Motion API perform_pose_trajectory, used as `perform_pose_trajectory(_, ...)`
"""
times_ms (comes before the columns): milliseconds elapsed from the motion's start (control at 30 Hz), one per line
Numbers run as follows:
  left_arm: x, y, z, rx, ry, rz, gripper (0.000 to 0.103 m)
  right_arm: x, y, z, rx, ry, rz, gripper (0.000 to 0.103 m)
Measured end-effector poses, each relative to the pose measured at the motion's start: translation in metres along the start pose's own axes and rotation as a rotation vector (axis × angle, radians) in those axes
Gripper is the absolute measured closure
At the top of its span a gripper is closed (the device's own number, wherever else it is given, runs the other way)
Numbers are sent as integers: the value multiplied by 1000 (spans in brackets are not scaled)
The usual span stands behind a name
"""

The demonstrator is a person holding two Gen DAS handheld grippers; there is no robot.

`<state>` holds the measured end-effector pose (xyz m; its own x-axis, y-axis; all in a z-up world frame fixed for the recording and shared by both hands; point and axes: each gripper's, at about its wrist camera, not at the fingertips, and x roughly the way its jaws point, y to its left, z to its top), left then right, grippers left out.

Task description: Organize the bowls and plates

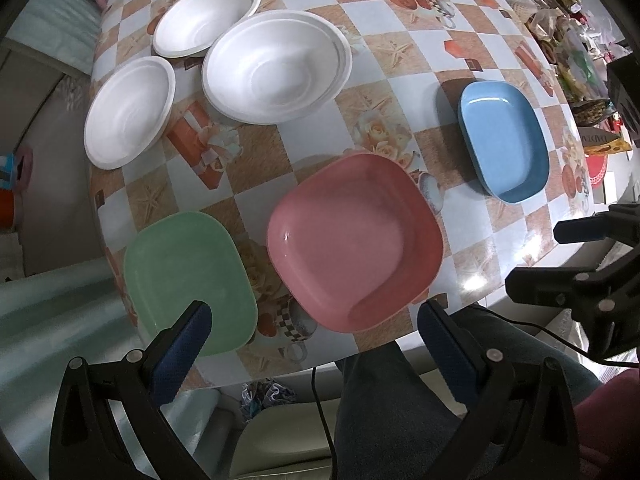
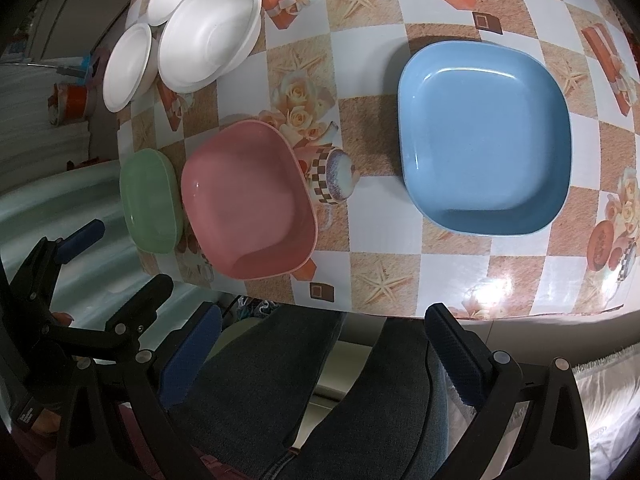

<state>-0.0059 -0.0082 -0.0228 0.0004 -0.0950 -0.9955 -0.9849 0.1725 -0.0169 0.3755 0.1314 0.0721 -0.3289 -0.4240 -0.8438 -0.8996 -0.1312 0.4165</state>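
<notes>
Three square plates lie on the patterned table: green [image 1: 188, 280] at the near left, pink [image 1: 354, 240] in the middle, blue [image 1: 504, 140] at the right. Three white bowls [image 1: 276, 66] stand at the far left; the other two are a farther one [image 1: 206, 16] and a left one [image 1: 128, 110]. My left gripper [image 1: 316, 328] is open and empty, above the table's near edge before the green and pink plates. My right gripper [image 2: 320, 328] is open and empty, off the near edge before the blue plate [image 2: 484, 136]. The pink plate [image 2: 248, 200] and green plate [image 2: 150, 200] lie to its left.
The table's near edge [image 2: 380, 308] runs just past both grippers, with the person's legs [image 2: 280, 380] below it. Jars and packets [image 1: 560, 20] crowd the far right of the table. The right gripper shows in the left wrist view [image 1: 560, 256].
</notes>
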Motion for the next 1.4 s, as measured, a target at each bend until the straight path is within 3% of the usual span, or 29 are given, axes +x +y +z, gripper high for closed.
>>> perform_pose_trajectory(333,13,20,3,-86,11,19,0,1,-5,4,39,-55,12,1)
perform_pose_trajectory(700,36,41,-6,-176,81,79,0,40,3,21,32,-54,-3,1)
perform_pose_trajectory(1000,31,61,-18,-254,91,128,0,77,37,45,-89,-48,-115,1)
perform_pose_trajectory(1100,30,63,-19,-258,97,138,0,88,46,54,-138,-53,-198,1)
perform_pose_trajectory(1267,32,56,-15,-233,114,142,0,98,53,66,-189,-74,-257,0)
perform_pose_trajectory(1400,35,44,-11,-199,123,148,0,95,62,70,-233,-123,-370,0)
